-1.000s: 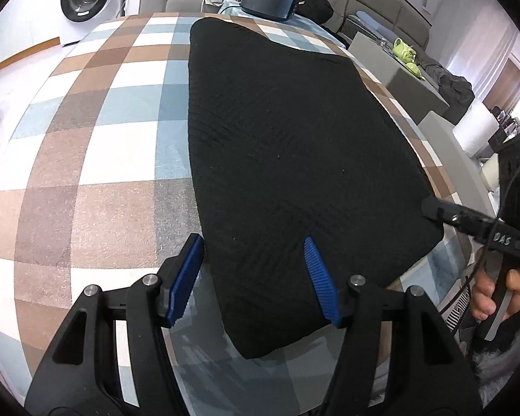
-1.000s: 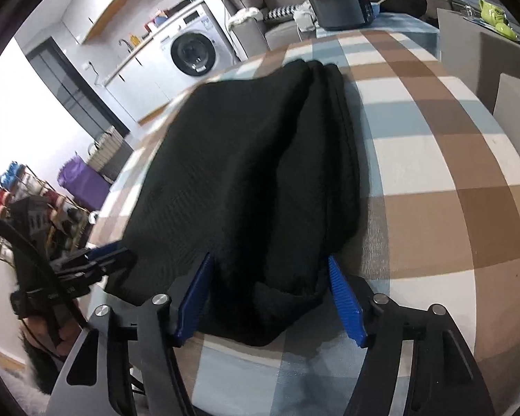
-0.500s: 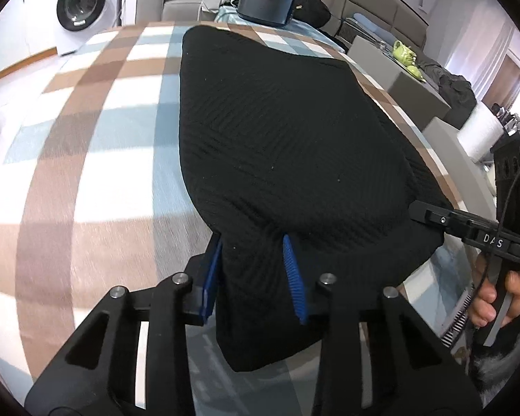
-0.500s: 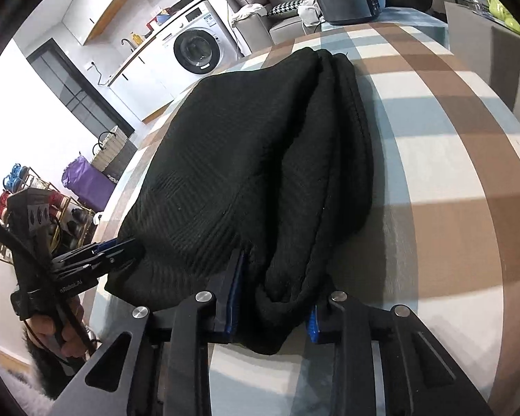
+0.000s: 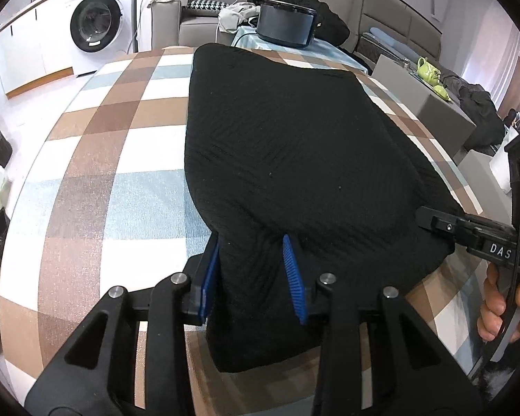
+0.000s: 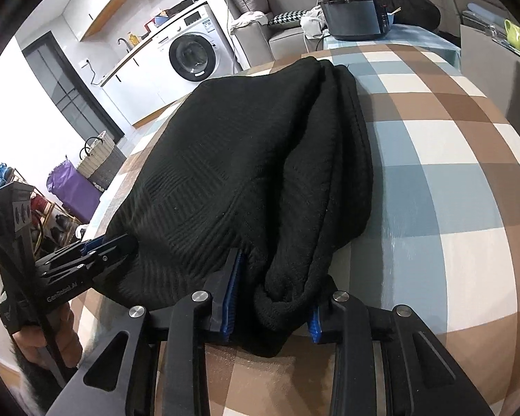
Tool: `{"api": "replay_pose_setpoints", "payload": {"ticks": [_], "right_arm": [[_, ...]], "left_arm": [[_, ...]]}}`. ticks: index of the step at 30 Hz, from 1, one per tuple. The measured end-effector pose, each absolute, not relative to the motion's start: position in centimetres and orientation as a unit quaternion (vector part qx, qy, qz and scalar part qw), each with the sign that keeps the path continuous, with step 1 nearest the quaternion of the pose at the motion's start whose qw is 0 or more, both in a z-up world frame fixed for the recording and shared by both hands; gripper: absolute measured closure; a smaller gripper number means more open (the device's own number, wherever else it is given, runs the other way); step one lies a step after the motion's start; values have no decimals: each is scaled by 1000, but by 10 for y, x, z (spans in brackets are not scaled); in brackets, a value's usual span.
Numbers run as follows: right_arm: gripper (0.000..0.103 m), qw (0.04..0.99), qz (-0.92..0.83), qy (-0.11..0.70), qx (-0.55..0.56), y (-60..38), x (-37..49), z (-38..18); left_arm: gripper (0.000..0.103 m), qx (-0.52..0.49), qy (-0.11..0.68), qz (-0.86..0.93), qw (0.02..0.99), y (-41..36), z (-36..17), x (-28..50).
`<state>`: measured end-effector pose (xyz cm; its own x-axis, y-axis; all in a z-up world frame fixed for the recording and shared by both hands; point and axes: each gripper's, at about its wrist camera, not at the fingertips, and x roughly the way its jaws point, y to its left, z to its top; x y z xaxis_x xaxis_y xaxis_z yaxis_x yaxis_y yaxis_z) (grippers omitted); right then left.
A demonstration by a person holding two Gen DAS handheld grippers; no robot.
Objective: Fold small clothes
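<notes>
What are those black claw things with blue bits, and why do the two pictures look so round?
They are grabbing tools, not a robot: a person holds one in each hand. You can see the right hand on its handle. Each tool carries a wide-eyed camera looking along its two fingers, which bends the picture round. One picture comes from the left gripper, the other from the right gripper. A black knitted garment lies on a table with a checked tablecloth. Both tools pinch its near edge between blue pads, one at each corner. Behind stand a washing machine and a black cooker pot.
</notes>
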<state>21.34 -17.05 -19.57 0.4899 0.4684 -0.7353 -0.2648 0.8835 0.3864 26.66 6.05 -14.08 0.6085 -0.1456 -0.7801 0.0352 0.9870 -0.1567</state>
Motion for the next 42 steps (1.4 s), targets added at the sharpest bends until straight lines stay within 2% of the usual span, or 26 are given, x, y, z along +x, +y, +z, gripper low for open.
{"api": "replay_pose_setpoints", "payload": {"ticks": [4, 9, 10, 12, 14, 16, 19, 24, 42], "right_arm": [[71, 855, 215, 456, 117, -173, 212, -197], [61, 861, 219, 443, 120, -178, 206, -191], [55, 864, 220, 437, 117, -180, 204, -188], [38, 875, 225, 414, 113, -184, 196, -178], [11, 887, 232, 384, 115, -191, 186, -169], [0, 896, 247, 348, 122, -199, 174, -158], [0, 912, 251, 305, 110, -204, 159, -145], [0, 927, 249, 269, 80, -208, 145, -139], [0, 951, 241, 180, 71, -226, 126, -147]], "left_arm": [[71, -63, 435, -48, 897, 62, -143, 266], [69, -69, 418, -41, 905, 67, -136, 251], [65, -69, 412, -42, 908, 67, -133, 246], [53, -64, 388, -41, 919, 68, -124, 232], [28, -59, 363, -38, 929, 68, -115, 218], [17, -54, 327, -38, 943, 68, -106, 201], [1, -50, 283, -30, 957, 68, -96, 182], [1, -38, 226, -29, 973, 69, -89, 157], [1, -39, 189, -30, 981, 70, -91, 142]]}}
